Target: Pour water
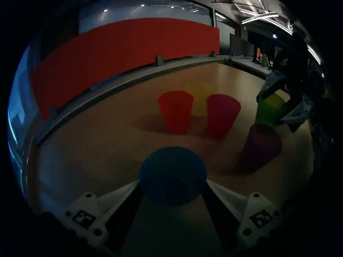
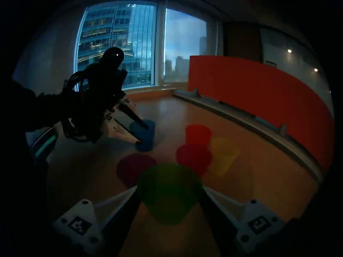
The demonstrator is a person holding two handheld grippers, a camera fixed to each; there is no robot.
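- The left gripper holds the blue cup, standing straight.
- The right gripper holds the green cup.
- The purple cup sits just beside the green cup, nearest the right gripper; water likely goes there.

The left gripper view is looking toward the red partition, blue cup close in the left claw. The right gripper view is facing the windows, green cup close in the right claw. Both are sharing the yellow cup.

The right tool clamps a green cup, a maroon cup just behind it.
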